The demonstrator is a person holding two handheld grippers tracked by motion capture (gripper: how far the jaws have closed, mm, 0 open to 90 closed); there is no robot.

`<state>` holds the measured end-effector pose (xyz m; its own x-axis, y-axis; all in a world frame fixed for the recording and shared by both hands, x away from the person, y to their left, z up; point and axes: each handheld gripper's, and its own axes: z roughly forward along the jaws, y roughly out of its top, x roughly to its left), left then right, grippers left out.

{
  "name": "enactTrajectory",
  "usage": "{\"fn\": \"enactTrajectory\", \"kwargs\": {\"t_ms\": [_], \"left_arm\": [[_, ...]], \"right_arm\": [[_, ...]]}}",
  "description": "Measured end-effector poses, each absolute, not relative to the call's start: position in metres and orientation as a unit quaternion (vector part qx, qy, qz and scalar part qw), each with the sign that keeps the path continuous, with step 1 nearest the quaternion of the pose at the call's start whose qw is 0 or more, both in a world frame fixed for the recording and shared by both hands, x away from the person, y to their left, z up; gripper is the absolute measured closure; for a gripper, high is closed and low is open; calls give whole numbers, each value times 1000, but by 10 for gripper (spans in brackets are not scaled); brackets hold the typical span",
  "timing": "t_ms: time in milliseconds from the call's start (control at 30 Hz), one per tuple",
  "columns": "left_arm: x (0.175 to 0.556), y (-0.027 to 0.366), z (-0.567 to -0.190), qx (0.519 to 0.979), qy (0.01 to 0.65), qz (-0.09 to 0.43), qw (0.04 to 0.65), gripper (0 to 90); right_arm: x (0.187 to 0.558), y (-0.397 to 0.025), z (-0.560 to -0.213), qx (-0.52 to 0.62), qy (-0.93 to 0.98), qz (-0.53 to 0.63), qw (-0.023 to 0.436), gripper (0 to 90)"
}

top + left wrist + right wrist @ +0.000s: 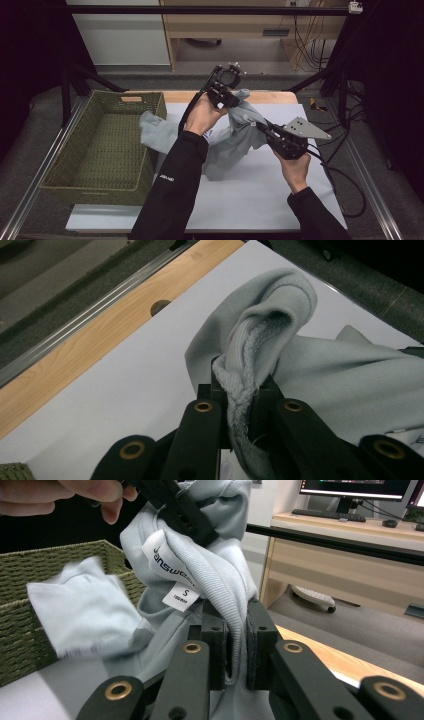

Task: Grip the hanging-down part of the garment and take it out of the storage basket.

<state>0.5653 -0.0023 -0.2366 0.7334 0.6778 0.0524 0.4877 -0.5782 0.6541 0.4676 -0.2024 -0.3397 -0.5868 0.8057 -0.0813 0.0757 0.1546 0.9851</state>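
A pale grey garment (pixel 235 135) is held lifted above the white-covered bench (pixel 260 195), with one part trailing onto the rim of the green woven basket (pixel 102 150) at the left. The left claw (pixel 231 100) is clamped on a ribbed edge of the garment (pixel 250 365) near the far side of the bench, and the right claw (pixel 264 128) is clamped on a fold of the same garment (pixel 220 580) just below it. A white size label (pixel 180 597) is seen hanging from the cloth just above the right claw's jaws.
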Motion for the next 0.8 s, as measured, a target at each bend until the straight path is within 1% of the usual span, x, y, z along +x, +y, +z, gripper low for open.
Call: {"fn": "enactTrajectory", "kwargs": {"t_ms": [167,233,333,367,500,533,567,667,733,767,800], "left_arm": [[564,-3,-239,877,329,146,318,839],[564,-5,-240,879,325,142,317,839],[563,-7,-245,882,324,145,310,839],[564,-6,-246,885,322,143,305,839],[564,-5,-251,887,323,141,299,838],[565,-3,-252,890,317,138,296,838],[564,-4,-253,889,318,139,297,838],[564,-3,-256,892,314,140,293,839],[564,-2,-258,892,312,140,295,838],[564,-1,-260,891,315,141,295,838],[564,0,-261,891,316,142,293,838]], "right_arm": [[466,-203,-349,322,690,562,324,815],[466,-205,-354,325,688,568,315,799],[466,-206,-363,328,691,572,297,733],[466,-207,-367,323,694,571,298,707],[462,-205,-380,317,693,580,287,506],[460,-205,-382,319,691,585,282,443],[458,-204,-384,321,688,588,279,351],[454,-203,-387,319,685,590,284,162],[451,-204,-388,321,681,593,286,68],[450,-204,-388,326,680,591,286,38],[448,-205,-389,328,675,598,280,26]]}}
